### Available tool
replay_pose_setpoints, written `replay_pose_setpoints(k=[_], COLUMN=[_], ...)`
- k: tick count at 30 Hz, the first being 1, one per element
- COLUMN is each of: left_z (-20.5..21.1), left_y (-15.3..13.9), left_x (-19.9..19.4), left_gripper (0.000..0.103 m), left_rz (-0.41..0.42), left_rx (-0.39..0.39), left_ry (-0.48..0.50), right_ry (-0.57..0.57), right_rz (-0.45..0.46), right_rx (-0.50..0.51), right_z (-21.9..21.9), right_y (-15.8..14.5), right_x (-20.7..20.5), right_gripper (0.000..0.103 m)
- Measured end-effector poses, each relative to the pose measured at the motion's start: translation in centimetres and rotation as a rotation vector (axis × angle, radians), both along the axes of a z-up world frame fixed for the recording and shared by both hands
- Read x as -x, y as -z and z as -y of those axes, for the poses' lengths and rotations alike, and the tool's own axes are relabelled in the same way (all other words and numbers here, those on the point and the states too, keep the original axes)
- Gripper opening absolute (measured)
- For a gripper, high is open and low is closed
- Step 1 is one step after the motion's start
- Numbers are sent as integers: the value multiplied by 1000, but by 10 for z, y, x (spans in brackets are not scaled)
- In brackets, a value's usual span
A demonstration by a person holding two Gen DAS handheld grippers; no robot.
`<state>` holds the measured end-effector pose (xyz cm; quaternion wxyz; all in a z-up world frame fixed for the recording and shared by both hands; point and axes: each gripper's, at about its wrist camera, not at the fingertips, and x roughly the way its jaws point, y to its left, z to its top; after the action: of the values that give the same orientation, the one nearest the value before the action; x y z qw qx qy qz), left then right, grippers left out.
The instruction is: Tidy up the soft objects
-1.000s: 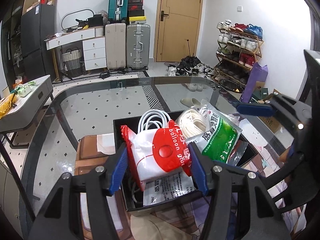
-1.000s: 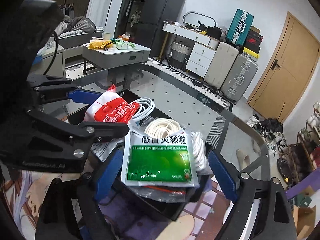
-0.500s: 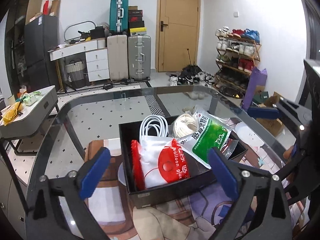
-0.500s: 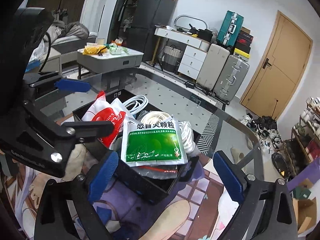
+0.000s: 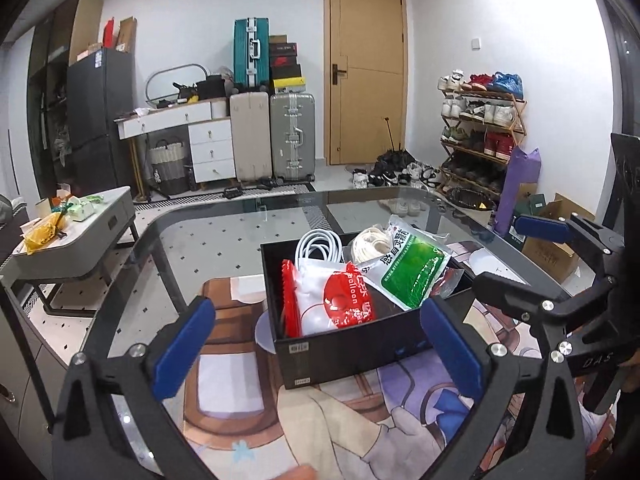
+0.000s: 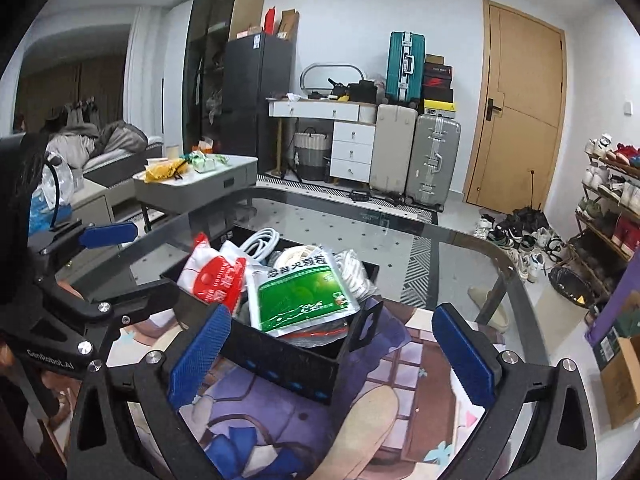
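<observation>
Black box (image 5: 352, 350) sits on the glass surface (image 5: 224, 240), on a printed mat. L wrist view: left claw (image 5: 316, 344) hangs short of the box, blue pads wide apart, nothing between them; its jaws have just been opening. Red-and-white balloon bag (image 5: 336, 300) stands inside at the near wall, green sachet (image 5: 412, 270) leans on the far-right rim, white cable coil (image 5: 318, 244) and cream cord coil (image 5: 370, 242) behind. Right claw (image 5: 520, 256) shows at the right edge, also spread.

R wrist view: right claw (image 6: 332, 352) is clear of the box (image 6: 288, 360), pads apart and empty, just been opening too. Green sachet (image 6: 300, 296) lies on top of the pile, partly over the rim; balloon bag (image 6: 216, 280) to its left.

Judgement: both bags look released, so the step is backing off. To do it well: pull both claws straight out w/o clipping the box wall, and watch the sachet, since it overhangs and may slide out; nudge it inward if so.
</observation>
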<state>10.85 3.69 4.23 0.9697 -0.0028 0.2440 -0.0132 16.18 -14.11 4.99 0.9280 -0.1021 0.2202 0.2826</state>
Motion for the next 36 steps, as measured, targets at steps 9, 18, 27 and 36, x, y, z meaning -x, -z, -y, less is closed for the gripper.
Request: replay_pose_setpoints(k=[9,18,27,36], left_z=[-2,-9,-12,-11], left_y=[13,23,22,21], left_x=[13,17,21,25], left_gripper=[103,103,103,103], left_rz=[19,33,65,87], left_rx=[-3,24,45,36], left_ry=[-38,-56,-72,-85], right_ry=[-2,8,16,46], right_rz=[-13,-8,17,61], right_rx=[-26,-41,-67,-84], right_z=[-1,1,6,11], right_y=[15,27,24,23], right_x=[12,11,14,22], right_gripper=[102,102,102,102])
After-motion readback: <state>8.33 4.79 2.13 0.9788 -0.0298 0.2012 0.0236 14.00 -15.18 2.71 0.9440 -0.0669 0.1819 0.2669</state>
